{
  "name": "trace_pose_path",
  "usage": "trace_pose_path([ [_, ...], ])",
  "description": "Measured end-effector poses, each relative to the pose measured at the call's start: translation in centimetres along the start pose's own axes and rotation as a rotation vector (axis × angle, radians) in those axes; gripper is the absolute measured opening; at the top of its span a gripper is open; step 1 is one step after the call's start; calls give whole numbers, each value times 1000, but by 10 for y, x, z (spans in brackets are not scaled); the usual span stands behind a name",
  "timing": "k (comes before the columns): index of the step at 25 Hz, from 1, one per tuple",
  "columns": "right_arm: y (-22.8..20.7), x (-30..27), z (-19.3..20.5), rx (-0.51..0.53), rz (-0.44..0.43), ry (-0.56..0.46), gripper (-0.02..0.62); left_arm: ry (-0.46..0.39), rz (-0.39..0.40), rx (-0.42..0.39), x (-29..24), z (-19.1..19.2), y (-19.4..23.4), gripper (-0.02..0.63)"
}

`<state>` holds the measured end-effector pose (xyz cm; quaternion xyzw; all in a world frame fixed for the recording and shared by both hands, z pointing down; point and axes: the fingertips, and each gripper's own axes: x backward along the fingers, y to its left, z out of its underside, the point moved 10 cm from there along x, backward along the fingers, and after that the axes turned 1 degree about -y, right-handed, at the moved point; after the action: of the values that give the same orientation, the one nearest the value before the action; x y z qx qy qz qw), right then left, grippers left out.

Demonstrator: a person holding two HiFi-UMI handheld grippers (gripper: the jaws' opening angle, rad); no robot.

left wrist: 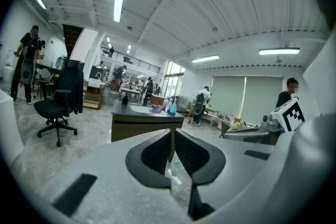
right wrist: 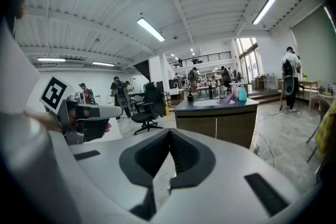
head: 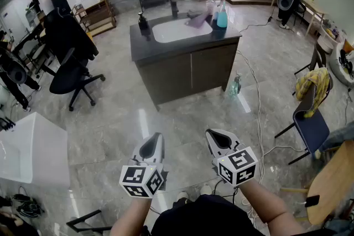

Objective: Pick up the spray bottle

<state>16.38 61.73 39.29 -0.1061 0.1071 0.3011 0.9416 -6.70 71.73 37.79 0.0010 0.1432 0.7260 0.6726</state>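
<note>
The left tongs (head: 155,141) and right tongs (head: 217,137) hang side by side over the floor, aimed almost level at the dark bench (head: 188,61). Each pair is pressed together with nothing between, which suits an approach, as the bench stands well apart and there is nothing yet to grip. The likeliest spray bottle (head: 222,18) is the teal one with a pale top at the bench's far right corner. It stands upright among other bottles just beside the sink (head: 177,30), probably kept there for cleaning. A greenish bottle (head: 235,87) stands on the floor by the bench's right side, and its type is too small to tell. No brand or label can be read. The only print is the black-and-white squares on the marker cubes (head: 141,181).
</note>
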Motion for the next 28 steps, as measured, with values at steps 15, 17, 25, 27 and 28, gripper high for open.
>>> trace_pose_path([
  [15,-61,21,11,-47,6,1,8,4,-25,46,-29,17,-39,18],
  [17,-72,22,12,-50,6,2,8,3,-26,49,-33,21,-46,18],
  [25,-99,13,19,-72,1,18,8,1,-54,75,-55,23,-49,18],
  [27,-103,7,14,-78,3,15,8,10,-46,74,-64,21,-47,18],
  [28,-105,3,12,-82,4,14,8,16,-44,74,-68,20,-45,18],
])
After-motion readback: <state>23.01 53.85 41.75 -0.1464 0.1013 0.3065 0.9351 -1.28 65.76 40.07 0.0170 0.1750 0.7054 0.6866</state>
